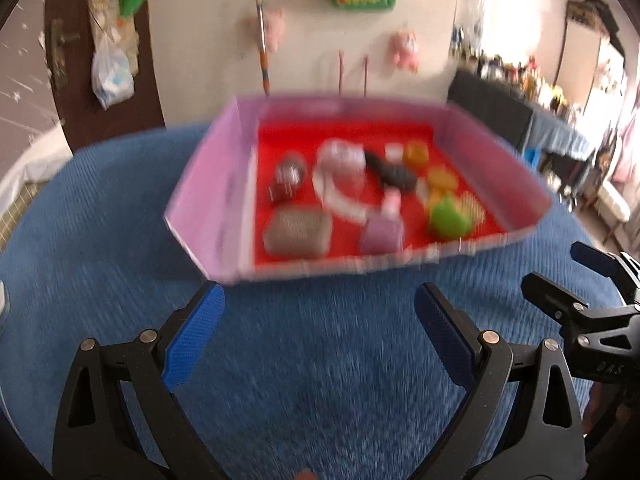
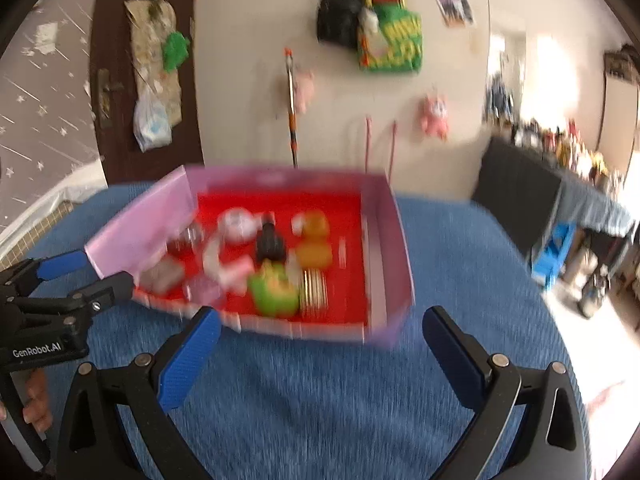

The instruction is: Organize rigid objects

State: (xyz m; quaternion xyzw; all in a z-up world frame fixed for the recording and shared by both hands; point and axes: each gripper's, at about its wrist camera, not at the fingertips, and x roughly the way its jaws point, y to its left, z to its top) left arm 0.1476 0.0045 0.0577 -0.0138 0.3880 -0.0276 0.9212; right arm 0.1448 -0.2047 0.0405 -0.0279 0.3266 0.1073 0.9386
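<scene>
Both frames motion-blurred. Pink box (image 1: 208, 200) with red floor is sitting on the blue-covered bed (image 1: 120, 220), holding small toys. Left gripper (image 1: 320, 332) and right gripper (image 2: 320, 344) are hovering near its front edge, jaws wide apart, empty.

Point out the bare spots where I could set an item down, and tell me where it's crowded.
Free: the blue cloth between both open grippers, left gripper, right gripper, and the pink box's near wall; also the red floor strip along the far wall. Crowded: the box's middle and near-right, around the green toy and black object.
</scene>
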